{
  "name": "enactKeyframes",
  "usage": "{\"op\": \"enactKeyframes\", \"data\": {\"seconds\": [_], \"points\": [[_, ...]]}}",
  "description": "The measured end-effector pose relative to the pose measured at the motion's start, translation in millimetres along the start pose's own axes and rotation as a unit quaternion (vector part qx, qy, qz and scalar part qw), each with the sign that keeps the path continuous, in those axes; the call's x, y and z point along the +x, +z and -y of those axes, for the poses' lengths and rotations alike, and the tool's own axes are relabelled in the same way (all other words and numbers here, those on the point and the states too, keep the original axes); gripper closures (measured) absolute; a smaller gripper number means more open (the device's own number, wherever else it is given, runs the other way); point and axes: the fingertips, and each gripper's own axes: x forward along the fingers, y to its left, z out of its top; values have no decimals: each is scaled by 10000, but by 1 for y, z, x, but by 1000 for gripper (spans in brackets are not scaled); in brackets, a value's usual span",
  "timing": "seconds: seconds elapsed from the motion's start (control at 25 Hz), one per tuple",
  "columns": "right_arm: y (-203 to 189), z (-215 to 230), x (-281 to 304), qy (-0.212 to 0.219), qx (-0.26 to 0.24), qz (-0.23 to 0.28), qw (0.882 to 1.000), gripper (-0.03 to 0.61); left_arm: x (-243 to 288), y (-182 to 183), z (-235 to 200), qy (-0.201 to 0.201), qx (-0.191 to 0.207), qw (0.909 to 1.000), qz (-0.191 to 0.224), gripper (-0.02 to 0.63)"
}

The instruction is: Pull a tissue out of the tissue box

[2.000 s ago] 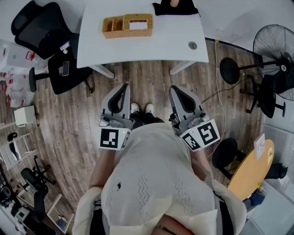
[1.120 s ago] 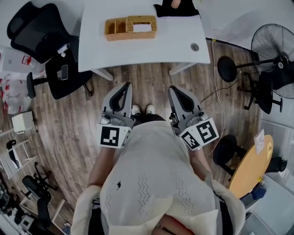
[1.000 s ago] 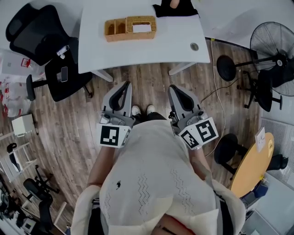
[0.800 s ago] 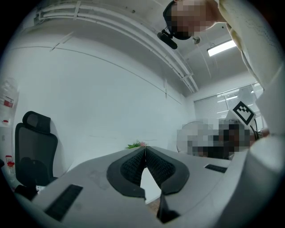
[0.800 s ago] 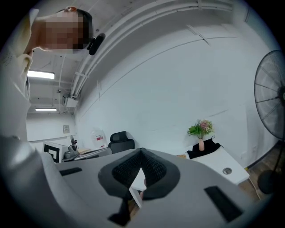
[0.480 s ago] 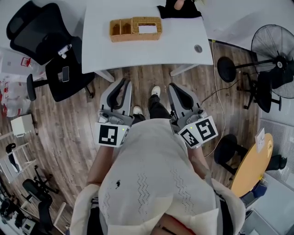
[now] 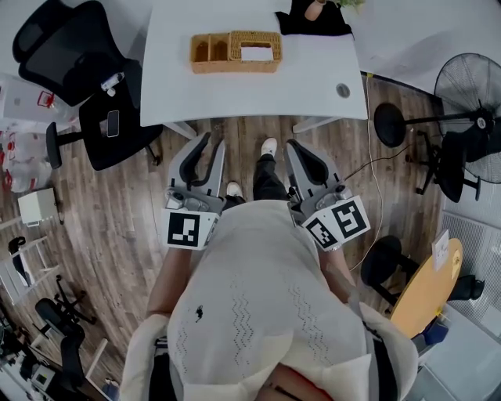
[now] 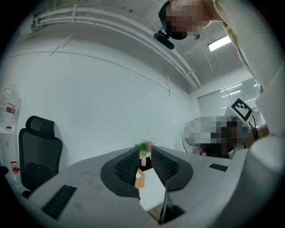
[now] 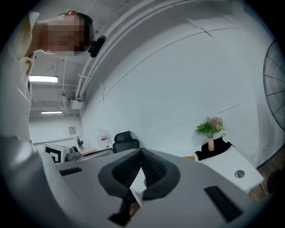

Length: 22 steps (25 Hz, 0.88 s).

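The wicker tissue box [image 7: 256, 52] stands on the far side of the white table [image 7: 250, 90], and a white tissue shows in its top slot. Open wicker compartments [image 7: 210, 51] adjoin it on the left. Both grippers hang over the wooden floor, well short of the table. My left gripper [image 7: 210, 142] is open by a narrow gap with nothing in it; between its pads the left gripper view shows the tissue box [image 8: 140, 179] far off. My right gripper [image 7: 299, 149] is shut and empty, its tips [image 9: 141, 152] touching.
A black cloth with a vase [image 7: 315, 14] lies at the table's back right, and a cable grommet [image 7: 343, 90] is near its right front. Black office chairs [image 7: 102, 117] stand left of the table. A floor fan [image 7: 468, 86] and a round wooden table [image 7: 427, 290] are on the right.
The person has stepped toward the table with one foot forward, so the table and tissue box sit nearer in view. The left gripper's jaws have parted slightly.
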Motion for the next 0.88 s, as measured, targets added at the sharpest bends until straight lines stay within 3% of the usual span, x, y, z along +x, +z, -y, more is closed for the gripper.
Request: {"op": "enactKeyframes", "data": {"seconds": [0.88], "points": [[33,116,79,376,-1,-264,9989,577,134,-16,-13,179,102,9990,-402,531]]}}
